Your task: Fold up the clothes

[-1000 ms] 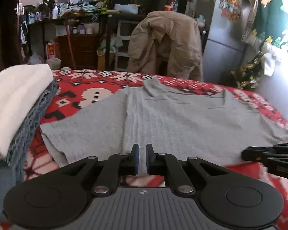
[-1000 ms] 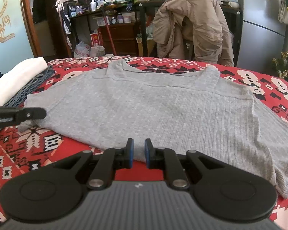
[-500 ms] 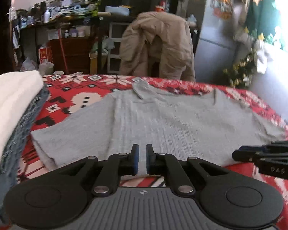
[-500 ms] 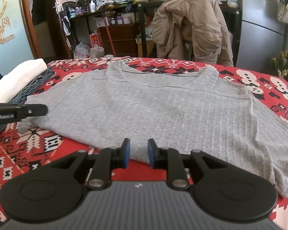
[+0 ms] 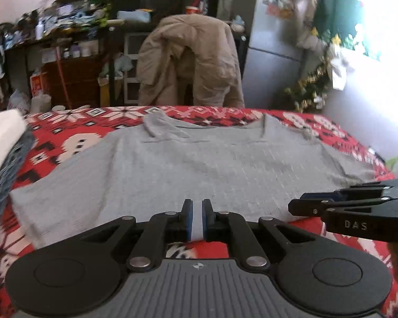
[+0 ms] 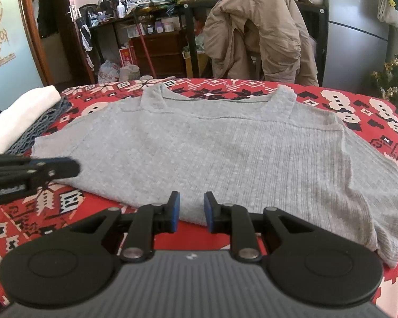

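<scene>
A grey short-sleeved shirt [image 5: 199, 159] [image 6: 212, 145] lies spread flat on a red patterned blanket [image 6: 358, 106], collar at the far side and hem toward me. My left gripper [image 5: 197, 220] hovers at the near hem left of centre, its blue pads almost together with nothing seen between them. My right gripper [image 6: 190, 212] stands over the near hem further right, its pads a small way apart and empty. Each gripper shows in the other's view: the right gripper [image 5: 291, 206] from the right edge, the left gripper [image 6: 74, 168] from the left edge.
A stack of folded clothes [image 6: 24, 116] [image 5: 2, 137], white on top of blue-grey, sits at the blanket's left edge. Behind the bed stand a chair draped with a beige jacket [image 6: 252, 26], cluttered shelves [image 6: 151, 5] and a grey fridge [image 6: 358, 39].
The right gripper's pads have spread apart from nearly touching. The left gripper has swung rightward along the hem, so the folded stack has slid toward the left edge of its view.
</scene>
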A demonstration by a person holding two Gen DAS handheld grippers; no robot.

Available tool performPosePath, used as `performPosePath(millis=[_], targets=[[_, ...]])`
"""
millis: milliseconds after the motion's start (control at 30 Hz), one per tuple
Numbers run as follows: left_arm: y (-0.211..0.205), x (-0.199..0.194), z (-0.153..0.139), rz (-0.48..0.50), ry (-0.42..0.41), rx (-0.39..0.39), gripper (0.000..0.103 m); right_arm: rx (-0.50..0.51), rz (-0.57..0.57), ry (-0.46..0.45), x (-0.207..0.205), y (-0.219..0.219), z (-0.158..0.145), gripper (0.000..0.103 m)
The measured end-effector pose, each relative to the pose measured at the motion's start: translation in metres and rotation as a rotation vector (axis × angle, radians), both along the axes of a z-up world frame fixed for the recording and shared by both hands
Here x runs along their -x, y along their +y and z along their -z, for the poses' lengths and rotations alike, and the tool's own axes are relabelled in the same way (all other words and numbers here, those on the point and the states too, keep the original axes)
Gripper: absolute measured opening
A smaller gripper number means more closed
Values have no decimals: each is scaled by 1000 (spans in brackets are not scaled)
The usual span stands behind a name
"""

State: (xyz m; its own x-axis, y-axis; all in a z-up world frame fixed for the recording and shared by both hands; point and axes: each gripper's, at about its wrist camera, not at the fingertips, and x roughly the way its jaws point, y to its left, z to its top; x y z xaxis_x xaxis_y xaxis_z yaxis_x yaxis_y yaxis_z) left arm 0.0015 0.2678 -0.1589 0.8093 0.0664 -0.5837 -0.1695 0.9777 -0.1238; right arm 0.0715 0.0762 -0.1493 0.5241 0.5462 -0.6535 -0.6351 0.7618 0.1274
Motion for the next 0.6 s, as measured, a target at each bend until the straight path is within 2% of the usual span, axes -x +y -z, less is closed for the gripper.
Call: performPosePath(millis=[167, 267, 333, 467, 533, 567, 600], targets=[[-12, -16, 6, 31, 19, 81, 6, 4, 36, 4, -3, -8, 1, 25], [-25, -19, 6, 38, 68, 20, 6, 6, 60, 7, -5, -13, 1, 34], [-29, -19, 9, 19, 108, -3, 6, 5, 74, 9, -7, -16, 1, 34], [-30, -16, 4, 13, 91, 33, 6, 14, 103, -9, -6, -27, -2, 43], [-32, -15, -2, 24, 57, 46, 6, 15, 120, -19, -6, -33, -3, 47], [-34, -15, -5, 29, 42, 44, 7, 5, 137, -29, -6, -39, -6, 52], [-36, -17, -7, 32, 28, 40, 10, -7, 152, -39, -6, -45, -8, 62]])
